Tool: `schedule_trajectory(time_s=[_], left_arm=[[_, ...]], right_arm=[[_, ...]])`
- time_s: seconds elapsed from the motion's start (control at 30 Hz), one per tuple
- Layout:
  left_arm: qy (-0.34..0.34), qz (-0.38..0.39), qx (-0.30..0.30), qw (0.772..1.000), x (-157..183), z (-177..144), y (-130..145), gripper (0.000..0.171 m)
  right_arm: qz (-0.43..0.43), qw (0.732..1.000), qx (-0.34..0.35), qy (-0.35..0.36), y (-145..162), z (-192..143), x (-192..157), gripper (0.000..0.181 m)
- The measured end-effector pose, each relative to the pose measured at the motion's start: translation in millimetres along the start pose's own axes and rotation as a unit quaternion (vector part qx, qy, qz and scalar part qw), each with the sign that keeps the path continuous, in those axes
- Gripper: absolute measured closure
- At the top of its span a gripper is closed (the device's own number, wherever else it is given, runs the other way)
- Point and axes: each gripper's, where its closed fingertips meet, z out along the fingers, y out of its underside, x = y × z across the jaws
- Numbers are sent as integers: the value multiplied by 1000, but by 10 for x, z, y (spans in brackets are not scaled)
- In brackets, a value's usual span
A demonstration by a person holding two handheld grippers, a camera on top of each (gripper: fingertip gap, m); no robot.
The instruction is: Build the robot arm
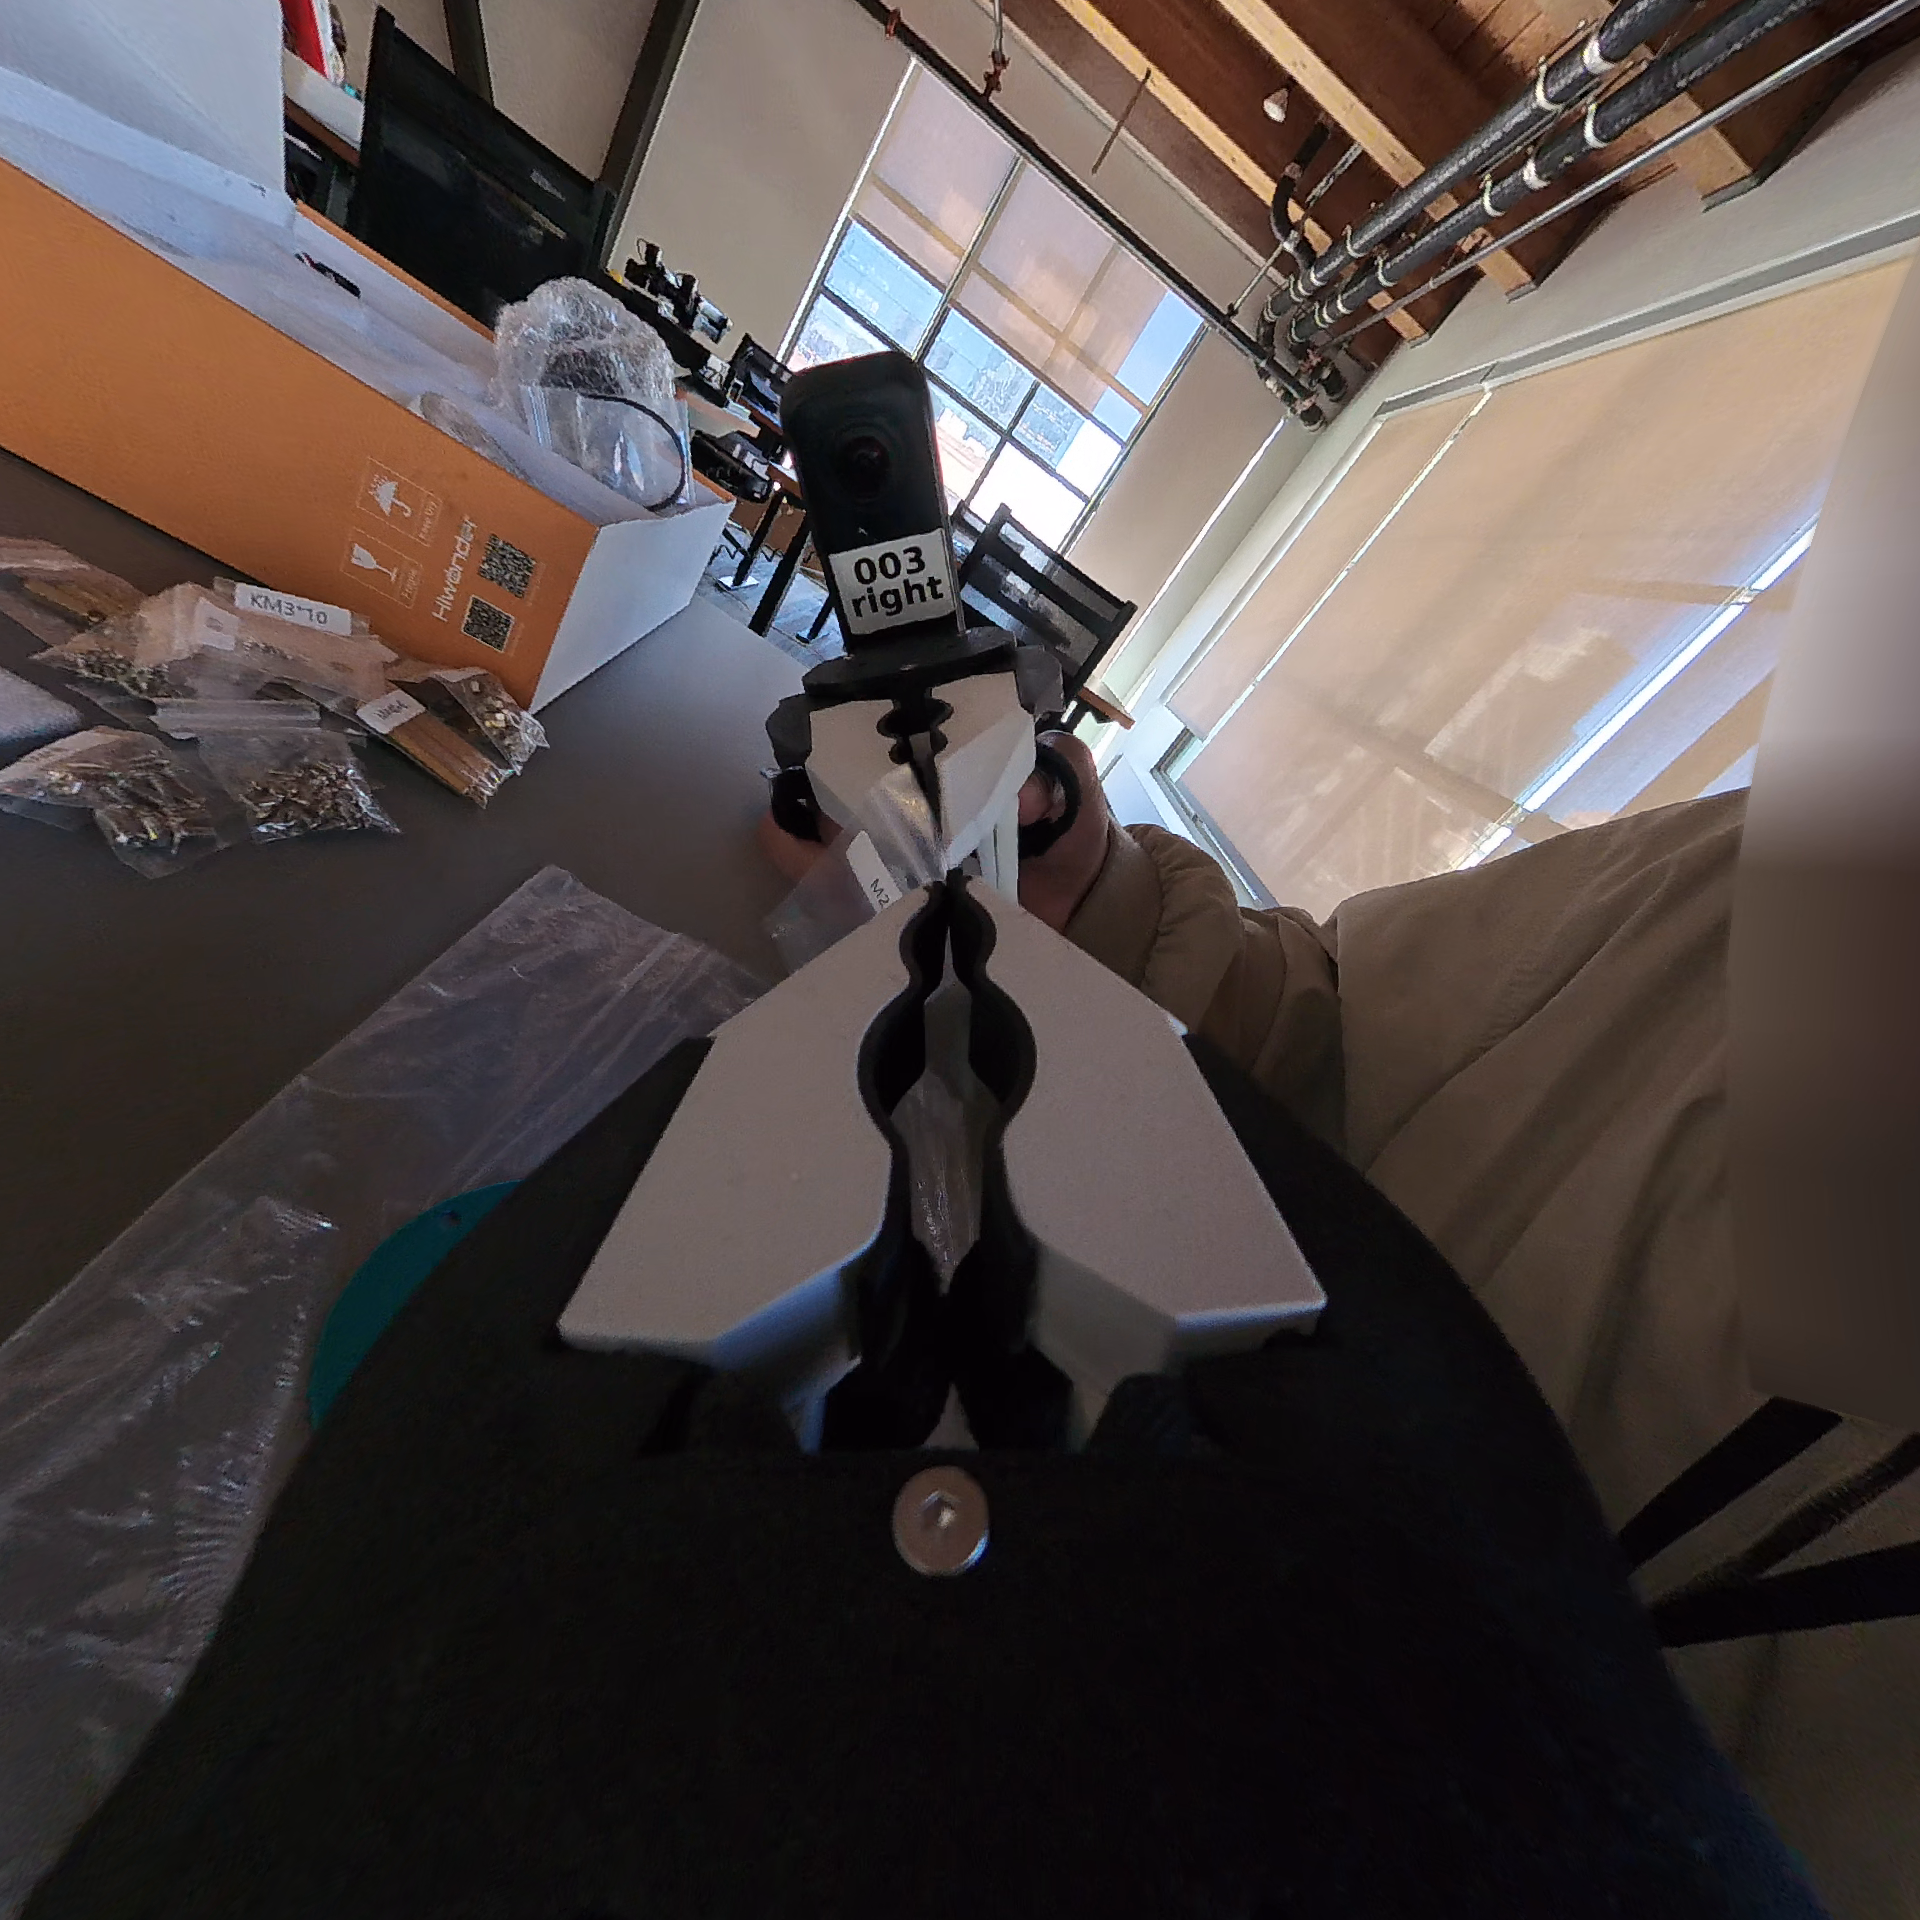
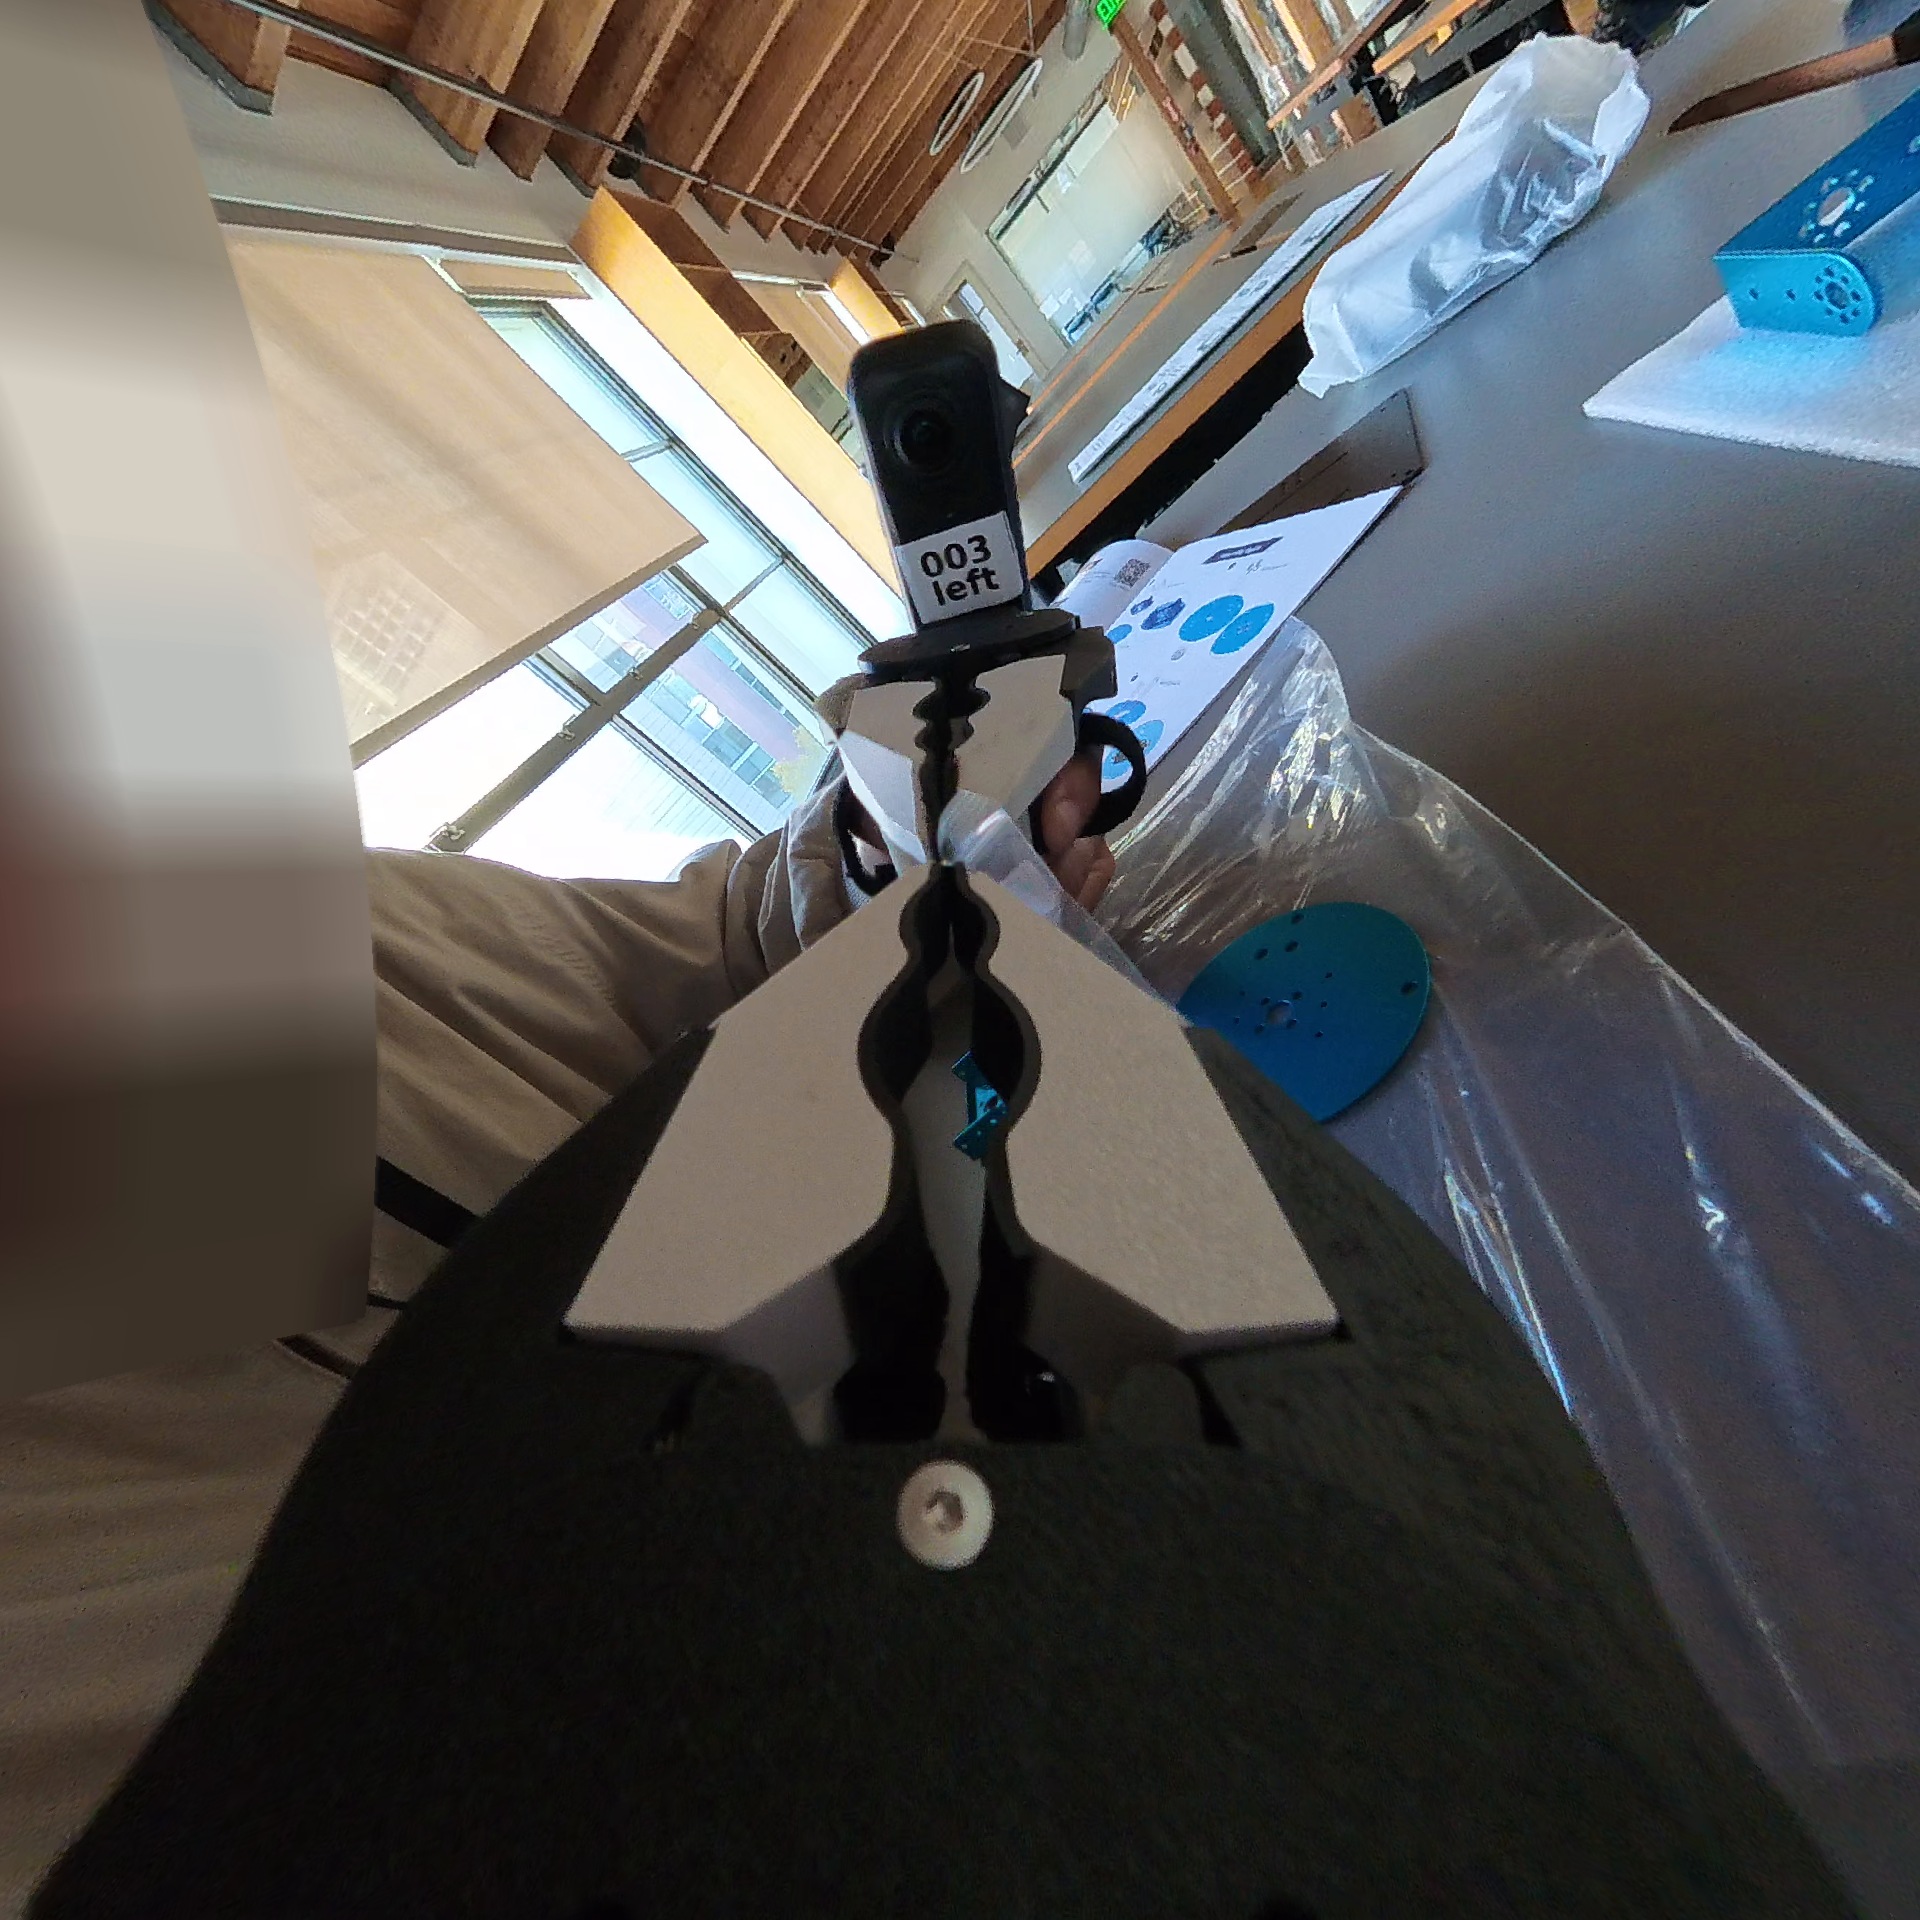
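My two grippers face each other tip to tip above a grey table (image 1: 623,748). My left gripper (image 1: 951,894) is shut on one edge of a small clear plastic bag (image 1: 891,823) with a white label. My right gripper (image 1: 920,758), held by a hand in a beige sleeve, is shut on the bag's opposite edge. In the right wrist view, my right gripper (image 2: 940,878) and the left gripper (image 2: 932,753) pinch the same bag (image 2: 982,828) between them. What the bag holds is hidden.
An orange-and-white box (image 1: 260,436) and several bags of screws (image 1: 208,748) lie at the left. A large clear plastic bag (image 1: 312,1143) covers a blue disc (image 2: 1309,1018). A printed sheet (image 2: 1247,592), a blue bracket (image 2: 1808,260) on white foam and crumpled plastic (image 2: 1475,208) lie farther off. Less than 4 cm separates the two grippers' tips. The blue bracket (image 2: 1808,260) is about equally far from each gripper, around 30 cm.
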Motion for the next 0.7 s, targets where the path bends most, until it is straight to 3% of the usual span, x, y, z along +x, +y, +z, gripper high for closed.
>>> schedule_trajectory(time_s=[0.3,0.5,0.7], left_arm=[[12,-13,6,1000,19,0,-7,171],[33,-26,18,999,72,2,-27,171],[-3,11,33,999,22,9,-42,171]], right_arm=[[-22,1000,0,5,18,90,-27,179],[10,999,15,-45,-7,93,-125,176],[77,993,48,-73,-43,88,-49,181]])
